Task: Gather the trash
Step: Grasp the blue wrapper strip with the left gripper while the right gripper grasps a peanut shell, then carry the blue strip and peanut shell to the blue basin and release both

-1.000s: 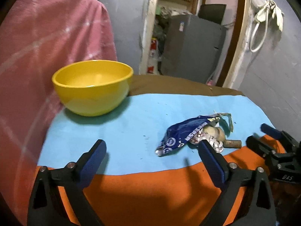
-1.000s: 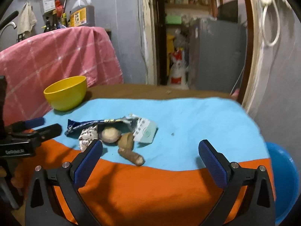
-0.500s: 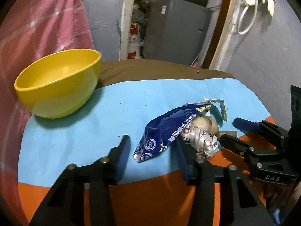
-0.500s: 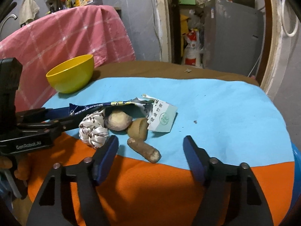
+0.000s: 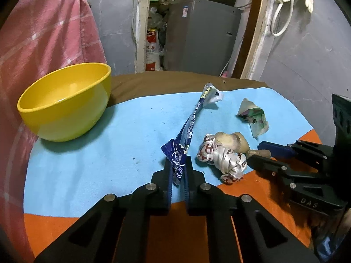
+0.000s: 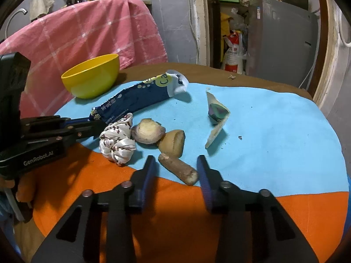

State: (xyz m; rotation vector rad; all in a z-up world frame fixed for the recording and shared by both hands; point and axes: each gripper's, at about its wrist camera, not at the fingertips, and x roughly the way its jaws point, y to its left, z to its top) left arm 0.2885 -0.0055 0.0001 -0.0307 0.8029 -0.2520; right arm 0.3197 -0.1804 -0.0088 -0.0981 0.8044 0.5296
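Two grippers work the pile: the left gripper [image 5: 178, 171] is clamped on one thin corner of the blue wrapper [image 5: 190, 125], so the foil may slip or tear if lifted fast. Its far end could drag the folded carton scrap [image 6: 216, 111]. The right gripper [image 6: 175, 171] stands apart, straddling the brown root piece [image 6: 178, 169]; closing skewed could roll it into the knotted white bag [image 6: 117, 143]. Beyond sits the yellow bowl [image 5: 63, 100] on the desk [image 6: 274, 131].
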